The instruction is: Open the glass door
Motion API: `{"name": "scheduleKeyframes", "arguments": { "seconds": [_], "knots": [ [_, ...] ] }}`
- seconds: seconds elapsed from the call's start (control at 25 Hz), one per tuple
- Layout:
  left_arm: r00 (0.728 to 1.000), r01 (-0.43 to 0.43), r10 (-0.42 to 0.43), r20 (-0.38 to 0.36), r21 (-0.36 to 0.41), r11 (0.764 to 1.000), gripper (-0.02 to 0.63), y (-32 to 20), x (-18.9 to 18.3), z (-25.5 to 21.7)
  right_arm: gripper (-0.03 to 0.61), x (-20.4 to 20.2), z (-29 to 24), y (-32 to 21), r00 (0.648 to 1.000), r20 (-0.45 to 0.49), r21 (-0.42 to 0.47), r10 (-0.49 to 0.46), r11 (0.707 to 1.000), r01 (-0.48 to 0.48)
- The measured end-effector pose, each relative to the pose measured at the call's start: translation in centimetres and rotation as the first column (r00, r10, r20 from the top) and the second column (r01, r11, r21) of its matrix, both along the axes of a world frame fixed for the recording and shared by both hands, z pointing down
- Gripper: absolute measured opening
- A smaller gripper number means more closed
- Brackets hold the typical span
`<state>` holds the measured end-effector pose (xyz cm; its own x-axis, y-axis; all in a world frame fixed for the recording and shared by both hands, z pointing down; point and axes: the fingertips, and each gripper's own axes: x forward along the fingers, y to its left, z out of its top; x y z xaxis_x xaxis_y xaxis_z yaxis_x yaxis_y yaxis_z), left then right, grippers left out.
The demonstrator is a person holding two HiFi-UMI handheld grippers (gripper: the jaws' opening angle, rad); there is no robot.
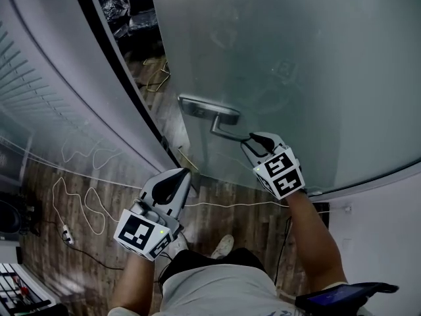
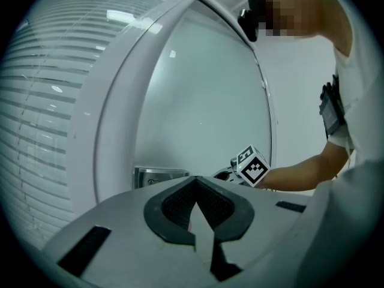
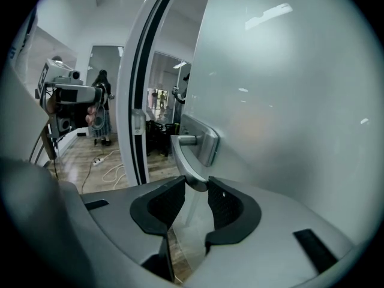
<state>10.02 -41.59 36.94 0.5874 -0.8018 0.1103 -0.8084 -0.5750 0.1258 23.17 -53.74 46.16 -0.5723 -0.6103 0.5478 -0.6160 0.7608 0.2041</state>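
Two jaws of the right gripper pinch the lever handle at its tip; draw the glass door steadily nearward. The left gripper is pressed together, empty.

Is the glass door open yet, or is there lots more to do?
Partly done: the glass door stands ajar, a gap showing beside its frame. In hand: the right gripper is closed on the door handle at its lever end. The left gripper is shut, empty and off the door. Left: swing it wide, then let go.
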Motion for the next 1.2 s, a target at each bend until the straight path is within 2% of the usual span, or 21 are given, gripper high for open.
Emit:
{"name": "scheduleKeyframes", "arguments": {
  "seconds": [0.68, 0.92, 1.2],
  "knots": [
    [1.0, 0.021, -0.021, -0.011, 0.012, 1.0, 0.0, 1.8, -1.2, 3.9, 0.124, 0.6, 3.5, -3.3, 0.995, 0.047, 0.045, 0.085, 0.995, -0.087],
    [0.999, 0.049, -0.049, 0.0, 0.014, 0.999, 0.0, -1.0, 0.0, 2.0, 0.124, 2.0, 1.8, -8.4, 0.994, 0.054, 0.048, 0.093, 0.994, -0.095],
    [0.997, 0.079, -0.079, -0.013, 0.015, 0.997, 0.0, -0.8, 0.6, 2.3, 0.121, 3.3, 2.2, -11.4, 0.991, 0.055, 0.058, 0.124, 0.99, -0.127]
  ]
}}
